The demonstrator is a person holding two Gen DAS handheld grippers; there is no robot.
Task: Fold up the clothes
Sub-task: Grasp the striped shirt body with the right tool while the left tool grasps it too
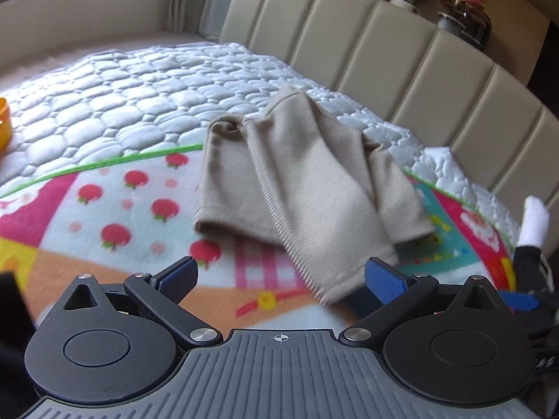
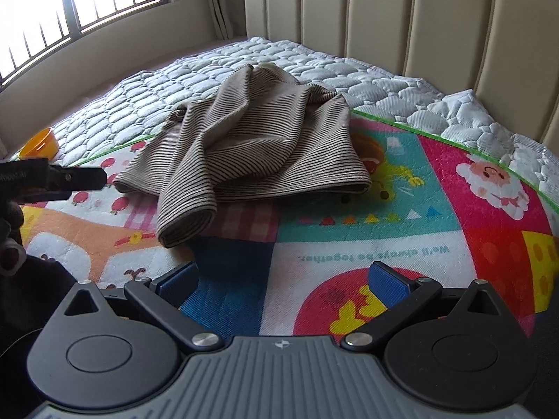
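Observation:
A beige, finely striped top (image 1: 297, 181) lies crumpled on a colourful cartoon mat (image 1: 115, 202) on the bed. One sleeve end (image 1: 332, 279) reaches down between my left gripper's fingers. My left gripper (image 1: 279, 276) is open, its blue pads wide apart on either side of that sleeve end. In the right wrist view the same top (image 2: 251, 143) lies further off, with a sleeve (image 2: 185, 216) pointing toward me. My right gripper (image 2: 283, 279) is open above the mat (image 2: 384, 237), a short way in front of the top, and holds nothing. The left gripper's body (image 2: 52, 178) shows at the left edge.
A white quilted mattress cover (image 1: 139, 90) lies beyond the mat, backed by a beige padded headboard (image 1: 384, 45). An orange bowl (image 2: 40, 145) sits at the far left. A white sock and dark clothing (image 1: 532, 230) show at the right edge. Plants and soft toys stand behind the headboard.

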